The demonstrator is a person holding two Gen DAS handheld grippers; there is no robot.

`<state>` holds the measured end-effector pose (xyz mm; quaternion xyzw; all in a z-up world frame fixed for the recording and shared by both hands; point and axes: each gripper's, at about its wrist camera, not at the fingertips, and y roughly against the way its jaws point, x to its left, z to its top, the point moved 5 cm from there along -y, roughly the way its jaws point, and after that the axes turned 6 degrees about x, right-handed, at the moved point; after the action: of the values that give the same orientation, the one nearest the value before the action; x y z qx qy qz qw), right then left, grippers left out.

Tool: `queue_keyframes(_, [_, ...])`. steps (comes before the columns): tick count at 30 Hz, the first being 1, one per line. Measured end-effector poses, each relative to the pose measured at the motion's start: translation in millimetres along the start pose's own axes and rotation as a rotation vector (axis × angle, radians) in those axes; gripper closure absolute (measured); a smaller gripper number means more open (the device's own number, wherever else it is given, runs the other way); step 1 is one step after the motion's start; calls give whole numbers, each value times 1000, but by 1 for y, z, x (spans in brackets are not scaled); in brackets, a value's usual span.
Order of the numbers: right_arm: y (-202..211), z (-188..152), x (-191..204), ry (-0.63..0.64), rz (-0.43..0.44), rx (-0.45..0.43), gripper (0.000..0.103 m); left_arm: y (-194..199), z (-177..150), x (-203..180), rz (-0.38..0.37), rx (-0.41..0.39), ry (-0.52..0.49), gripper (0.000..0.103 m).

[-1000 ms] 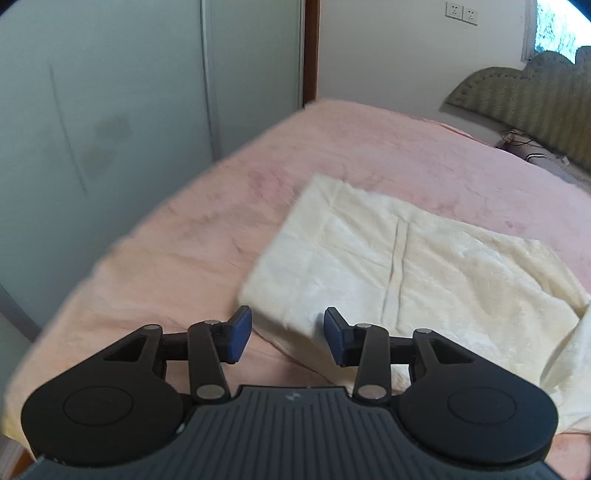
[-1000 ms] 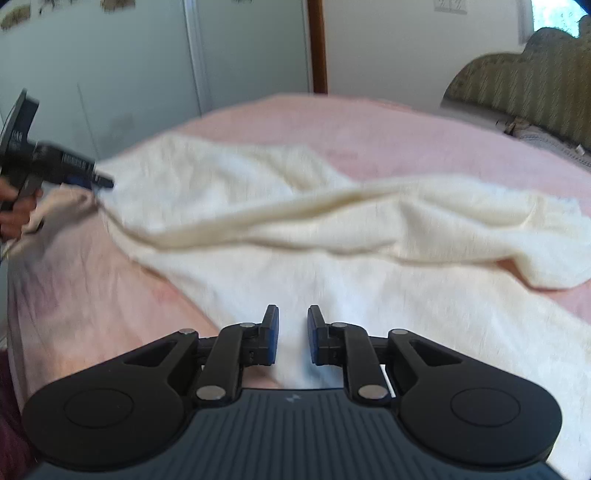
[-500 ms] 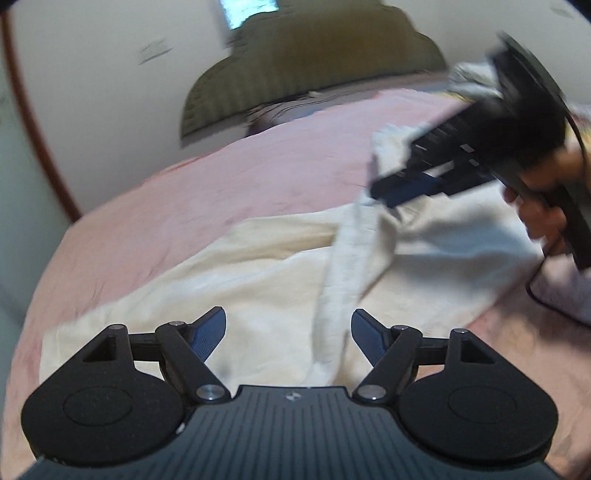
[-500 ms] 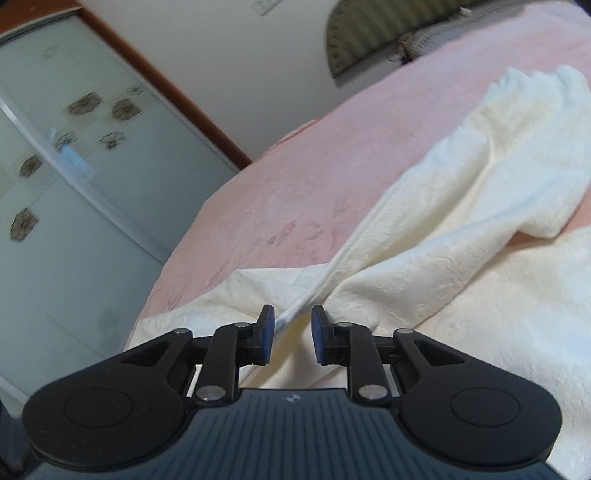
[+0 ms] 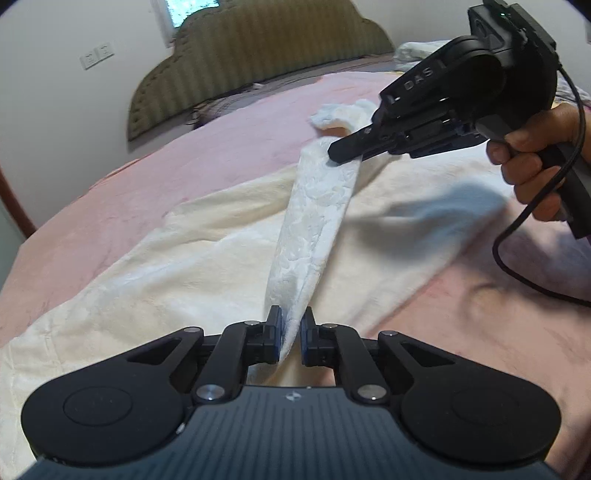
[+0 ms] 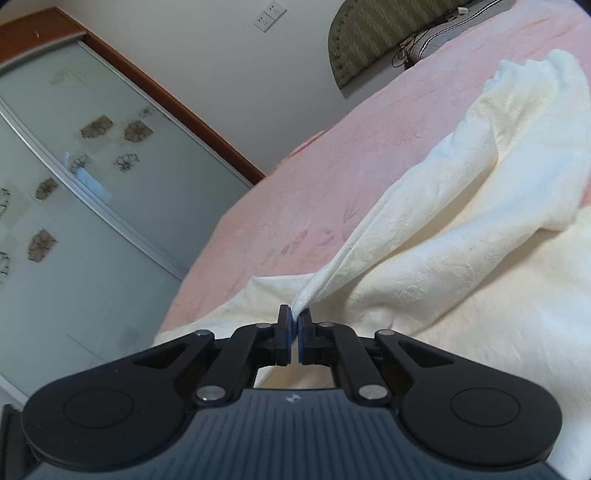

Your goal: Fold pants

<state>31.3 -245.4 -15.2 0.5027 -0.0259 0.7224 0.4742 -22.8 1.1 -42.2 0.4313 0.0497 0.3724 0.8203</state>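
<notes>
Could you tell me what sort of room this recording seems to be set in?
Most likely a home bedroom: the cream pants lie on a bed with a pink bedspread, an upholstered headboard stands against the wall, and sliding wardrobe doors run alongside.

Cream textured fabric pants [image 6: 461,266]: right side cut off by frame edge. Olive padded headboard [image 6: 384,33], beyond pants: top cropped; small items before it indistinct.

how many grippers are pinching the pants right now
2. The left gripper has its jaws closed on a raised strip of the cream pants near the camera; the right gripper pinches the strip's far end, lifting it above the bed.
</notes>
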Motion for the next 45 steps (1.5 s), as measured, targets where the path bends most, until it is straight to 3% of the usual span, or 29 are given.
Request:
queue_keyframes(5, [39, -38, -5, -18, -20, 19, 99, -5, -10, -9, -15, 19, -24, 92])
queue_keyframes(9, [38, -58, -22, -38, -87, 61, 99, -12, -8, -11, -11, 38, -36, 91])
queue_keyframes(15, [44, -77, -25, -56, -94, 81, 99, -12, -4, -7, -32, 34, -54, 90])
queue_keyframes(16, [46, -79, -25, -47, -101, 80, 99, -14, -4, -9, -34, 40, -63, 84])
queue_keyframes(19, [38, -77, -25, -27, -123, 109, 99, -15, 0, -9, -47, 57, -64, 82])
queue_keyframes(20, [40, -75, -25, -42, -118, 122, 97, -14, 2, -7, -57, 63, -58, 74])
queue_keyframes(21, [46, -72, -25, -52, -100, 127, 97, -11, 2, -3, -77, 66, -38, 56])
queue_keyframes(23, [66, -60, -21, -34, -67, 82, 96, -4, 2, 5, -141, 60, 18, 32])
queue_keyframes(25, [93, -46, -24, 17, -133, 6, 96, 5, 5, 11, -202, 37, 71, 30])
queue_keyframes(27, [111, -36, -39, 58, -286, -38, 96, 13, 12, 12, -263, 23, 105, 30])
queue_keyframes(30, [121, -34, -78, 16, -461, 14, 96, 16, 28, 13, -286, -28, 162, 30])
queue_keyframes(33, [132, -35, -96, -81, -426, -37, 96, 3, 46, 10, -223, -43, 210, 30])
queue_keyframes(34, [131, -27, -91, -60, -435, -56, 95, -4, 51, 8, -196, -32, 225, 30])
queue_keyframes(40, [70, 62, -46, 320, -593, -97, 94, -47, 58, -20, -125, 59, 194, 30])
queue_keyframes(45, [-31, 126, -44, 515, -705, 62, 88, -54, 52, -31, -119, 58, 158, 29])
